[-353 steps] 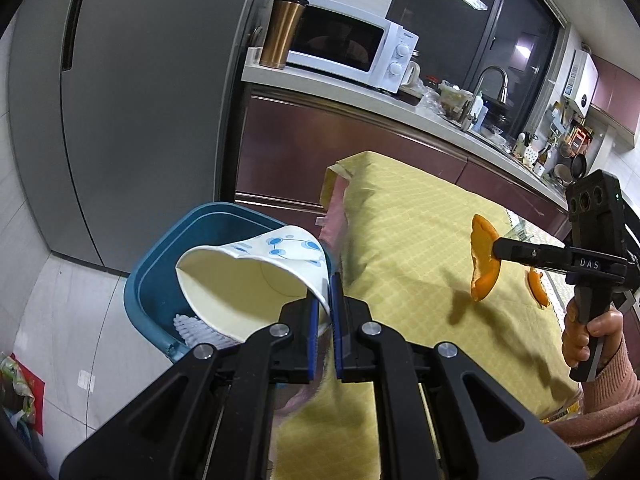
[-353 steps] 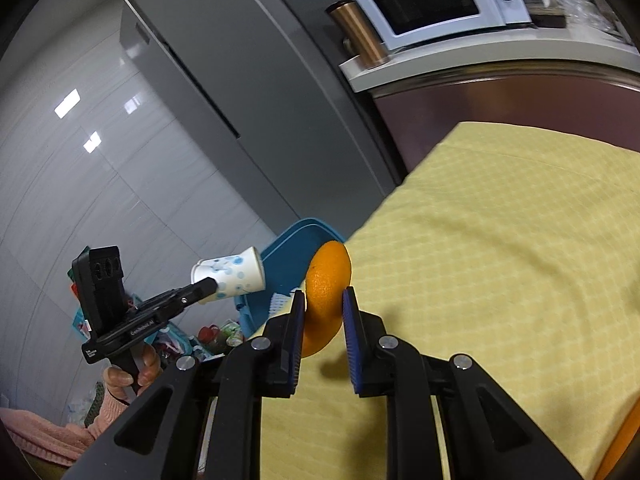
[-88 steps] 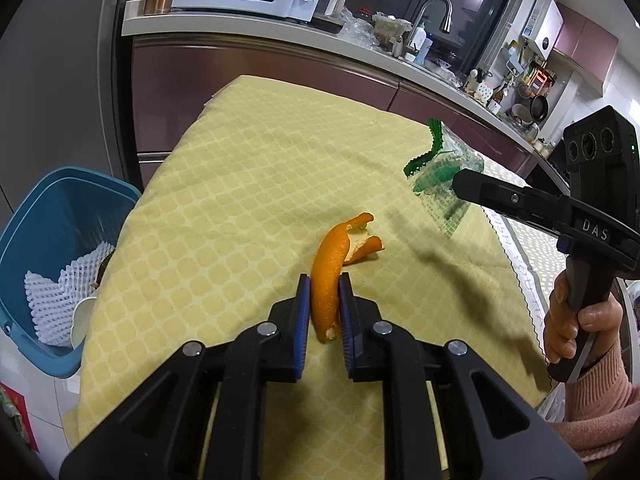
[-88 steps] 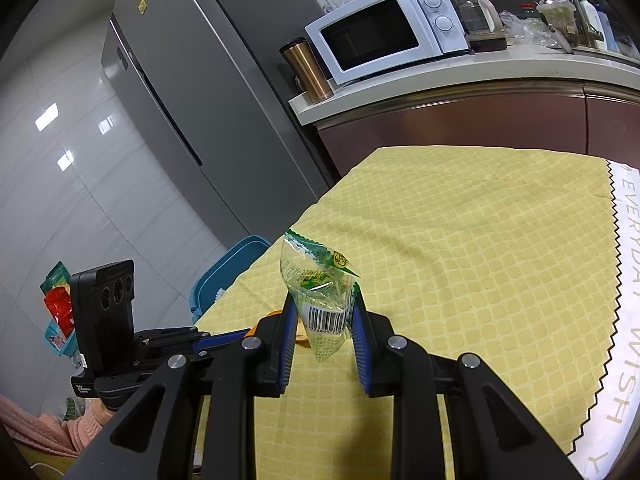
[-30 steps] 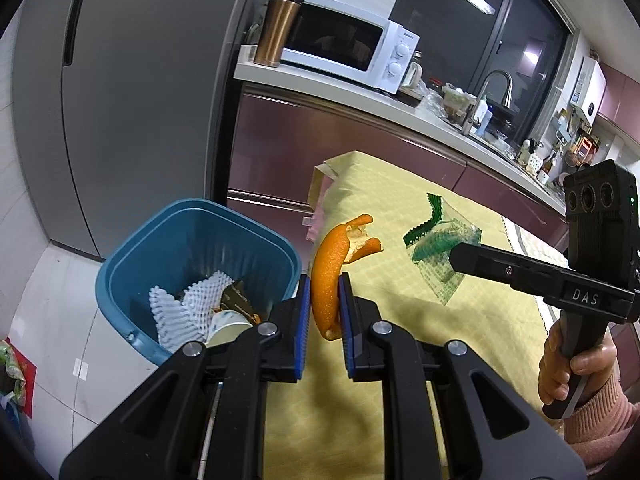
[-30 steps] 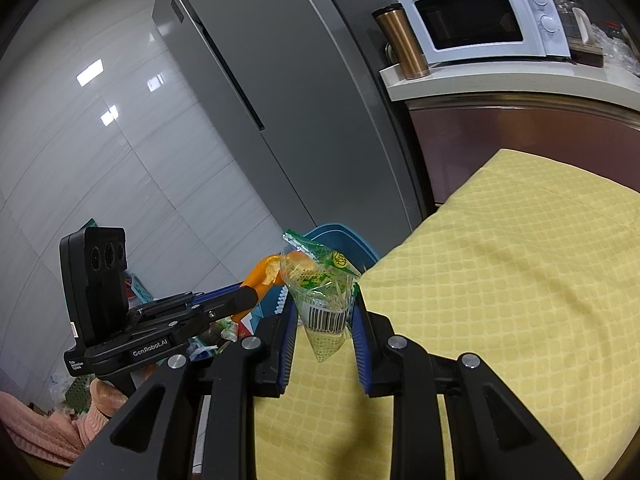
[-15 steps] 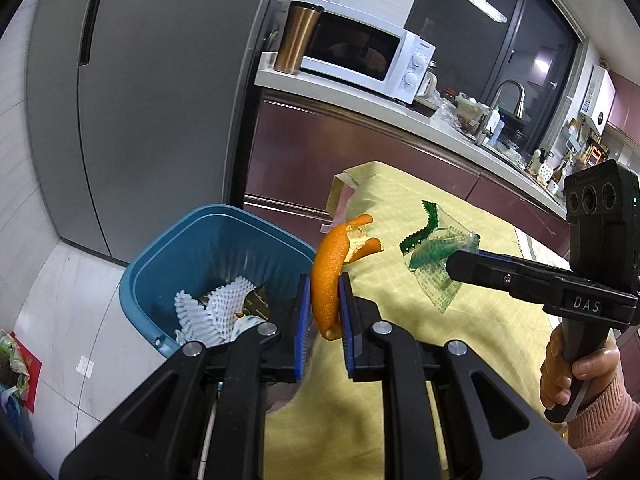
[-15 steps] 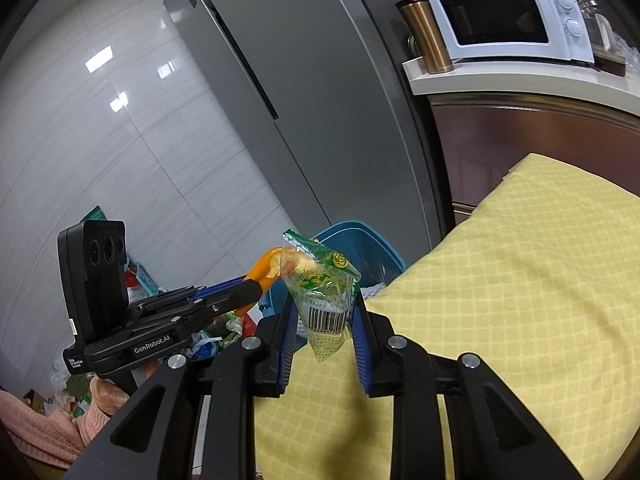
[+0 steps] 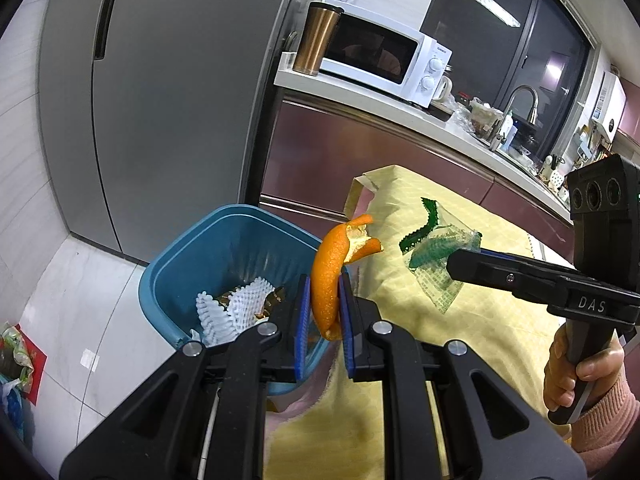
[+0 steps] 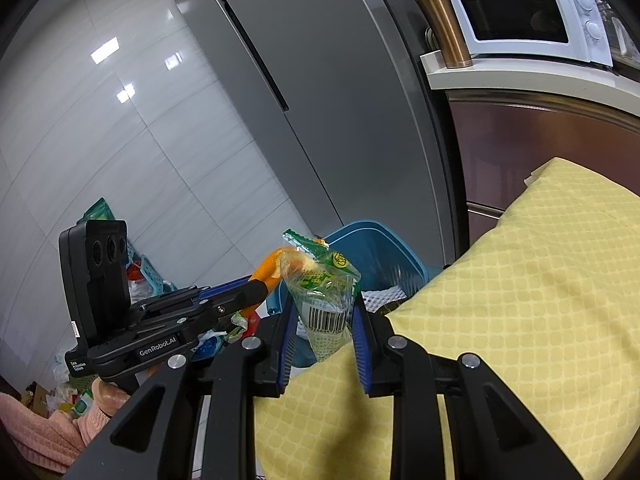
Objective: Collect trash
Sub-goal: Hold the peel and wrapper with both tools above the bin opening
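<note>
My left gripper (image 9: 323, 312) is shut on a curled strip of orange peel (image 9: 330, 276), held in the air over the near rim of the blue trash bin (image 9: 188, 252). The bin holds white foam fruit netting (image 9: 228, 306) and a dark wrapper. My right gripper (image 10: 323, 326) is shut on a clear green-printed snack wrapper (image 10: 320, 288) with a barcode, above the edge of the yellow tablecloth (image 10: 520, 300). In the left wrist view that wrapper (image 9: 436, 252) hangs to the right of the peel; in the right wrist view the peel (image 10: 268, 266) shows left of the wrapper.
The bin (image 10: 376, 252) stands on the floor between the table and a grey fridge (image 9: 160, 92). A counter behind carries a white microwave (image 9: 384, 64) and a copper tumbler (image 9: 320, 38). Bags and clutter (image 10: 144, 276) lie on the floor at left. A hand in a pink sleeve (image 9: 588, 384) holds the right gripper.
Both grippers have drifted a little further toward the bin with their loads; the bin sits more to the right and nearer the peel in the left wrist view. Both grips are unchanged.
</note>
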The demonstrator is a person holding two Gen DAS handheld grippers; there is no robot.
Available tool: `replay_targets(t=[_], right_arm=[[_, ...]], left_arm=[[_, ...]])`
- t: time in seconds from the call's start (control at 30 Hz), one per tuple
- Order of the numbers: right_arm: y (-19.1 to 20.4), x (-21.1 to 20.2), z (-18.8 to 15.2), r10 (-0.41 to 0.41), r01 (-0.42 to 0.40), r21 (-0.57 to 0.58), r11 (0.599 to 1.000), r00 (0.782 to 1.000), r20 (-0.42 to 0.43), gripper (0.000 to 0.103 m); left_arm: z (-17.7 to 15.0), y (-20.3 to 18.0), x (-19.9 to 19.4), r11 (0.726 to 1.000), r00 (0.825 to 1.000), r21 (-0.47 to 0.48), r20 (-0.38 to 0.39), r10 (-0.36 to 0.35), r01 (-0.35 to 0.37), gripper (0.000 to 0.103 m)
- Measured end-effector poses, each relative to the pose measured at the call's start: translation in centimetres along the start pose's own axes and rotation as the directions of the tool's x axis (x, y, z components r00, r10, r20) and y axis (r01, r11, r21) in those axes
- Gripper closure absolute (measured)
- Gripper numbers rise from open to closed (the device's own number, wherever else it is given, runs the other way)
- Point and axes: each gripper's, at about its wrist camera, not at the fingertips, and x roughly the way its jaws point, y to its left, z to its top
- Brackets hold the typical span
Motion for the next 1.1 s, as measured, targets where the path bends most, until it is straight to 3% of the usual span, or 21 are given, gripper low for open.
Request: replay_targets(t=[0.63,1.1], right_arm=[[0.5,2.3,0.8,-0.002,0.001,-0.018,1.0,0.999,-0.034,0.079],[-0.5,6.9,1.4,-0.059,0.058,-0.007,0.998,0.991,-0.121,0.078]], left_arm=[[0.1,0.6,0.6,0.999,0.999,-0.015,-0.005,0.034,-0.034,0.089],[0.1,2.8,4.5,0.994,0.994,-0.048,-0.061,0.092,-0.095,0.089]])
